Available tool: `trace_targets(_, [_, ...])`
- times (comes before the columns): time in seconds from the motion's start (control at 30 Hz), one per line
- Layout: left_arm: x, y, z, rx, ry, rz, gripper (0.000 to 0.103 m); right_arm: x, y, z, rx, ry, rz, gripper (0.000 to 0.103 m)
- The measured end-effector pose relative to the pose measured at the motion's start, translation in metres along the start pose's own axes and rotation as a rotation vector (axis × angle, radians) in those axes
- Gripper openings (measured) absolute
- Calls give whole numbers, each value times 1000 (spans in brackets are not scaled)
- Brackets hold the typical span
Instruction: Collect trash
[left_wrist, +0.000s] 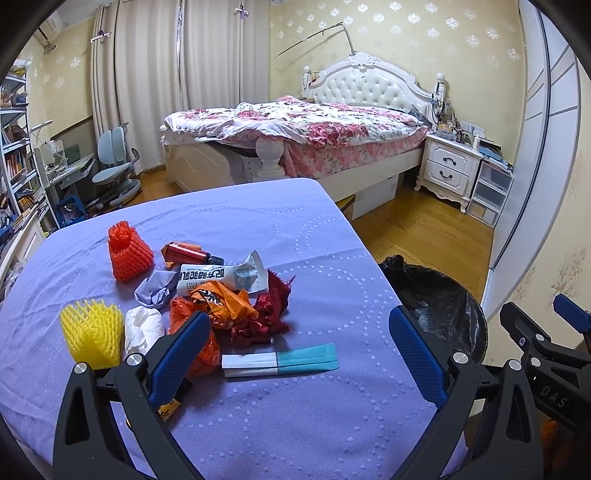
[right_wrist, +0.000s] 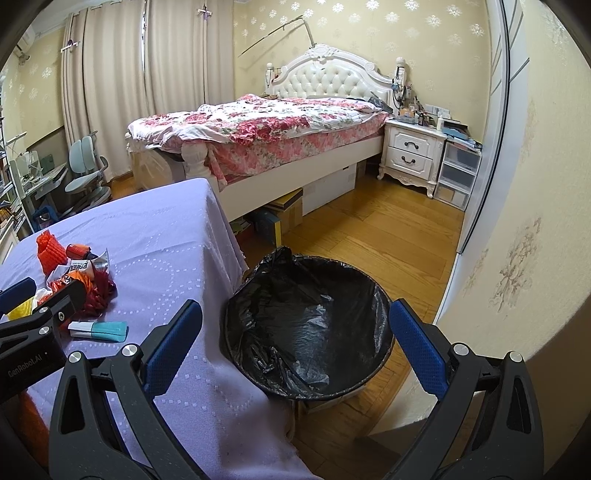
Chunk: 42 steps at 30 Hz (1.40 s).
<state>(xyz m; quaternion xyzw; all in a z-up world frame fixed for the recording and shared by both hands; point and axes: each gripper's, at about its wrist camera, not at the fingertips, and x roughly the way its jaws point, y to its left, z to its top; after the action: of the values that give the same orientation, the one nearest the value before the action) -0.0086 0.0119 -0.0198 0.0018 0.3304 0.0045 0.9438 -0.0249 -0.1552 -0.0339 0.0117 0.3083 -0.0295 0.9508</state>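
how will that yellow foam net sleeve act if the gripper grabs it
The yellow foam net sleeve is open mesh, so it probably weighs almost nothing and squashes between the fingers. It stands on end on the purple cloth, so a nudge would likely tip it over.

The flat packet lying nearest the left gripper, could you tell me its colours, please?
The flat packet is white at one end and teal at the other, clearest in the left wrist view.

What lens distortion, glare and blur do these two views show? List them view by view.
Left wrist view: fisheye bends the white sliding wardrobe door into an arc, dark vignette fills the corners, and the purple quilted tablecloth stays sharp. Right wrist view: the same bowing on the wall edge, soft sheen on the black plastic bin liner, light glare on the wooden floor, no motion blur.
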Motion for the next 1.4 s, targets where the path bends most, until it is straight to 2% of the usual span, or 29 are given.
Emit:
trace_targets(0.43, [0, 4, 2, -3, 2, 0, 97, -1, 7, -3, -10, 7, 3, 99])
trace_targets(0.83, [-7, 30, -2, -31, 14, 31, 97, 4, 27, 1, -48, 28, 32, 99])
trace_targets(1.13, [-11, 83, -11, -94, 42, 106, 97, 11, 66, 3, -116, 58, 130, 97])
trace_targets(1.17, [-12, 93, -13, -109, 48, 117, 96, 11, 75, 3, -133, 61, 144, 96])
trace_targets(1.23, [-13, 105, -17, -129, 56, 133, 95, 12, 87, 2, -161, 73, 173, 88])
trace_targets(1.4, [-16, 133, -28, -170, 73, 164, 93, 17, 122, -6, -254, 101, 235, 85])
